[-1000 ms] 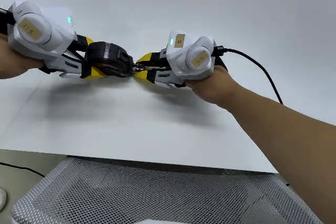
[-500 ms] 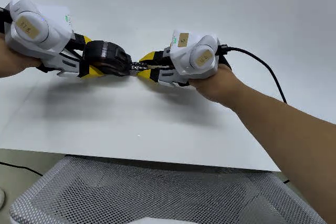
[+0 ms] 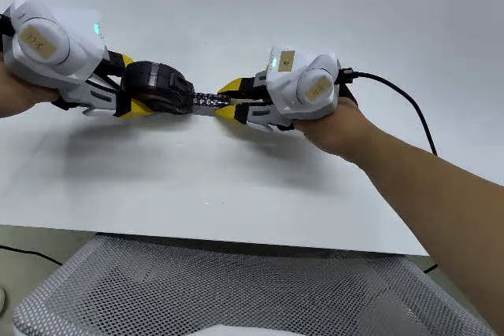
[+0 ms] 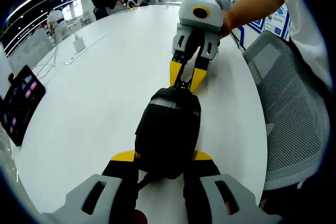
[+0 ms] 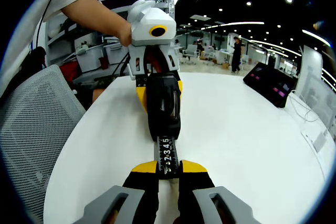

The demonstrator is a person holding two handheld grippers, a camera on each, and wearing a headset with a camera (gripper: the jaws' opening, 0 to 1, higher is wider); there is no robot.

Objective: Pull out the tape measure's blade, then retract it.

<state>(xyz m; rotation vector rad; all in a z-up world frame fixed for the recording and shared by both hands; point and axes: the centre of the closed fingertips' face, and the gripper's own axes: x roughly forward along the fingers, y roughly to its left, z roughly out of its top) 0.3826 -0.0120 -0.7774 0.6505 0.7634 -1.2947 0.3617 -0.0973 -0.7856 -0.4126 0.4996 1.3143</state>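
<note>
Left of centre, above the white worktop (image 3: 197,186), left tool (image 3: 135,84) clamps the black tape measure (image 3: 161,88) case, right tool (image 3: 226,100) pinches the blade (image 3: 206,101) tip, short numbered stretch out; best pull straight and level, case steady.

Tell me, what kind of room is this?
Probably a big open office or lab workroom. A long white table stretches far back, a grey mesh chair stands beside it, and long strip lights run across the dark ceiling. A person stands far behind.
</note>
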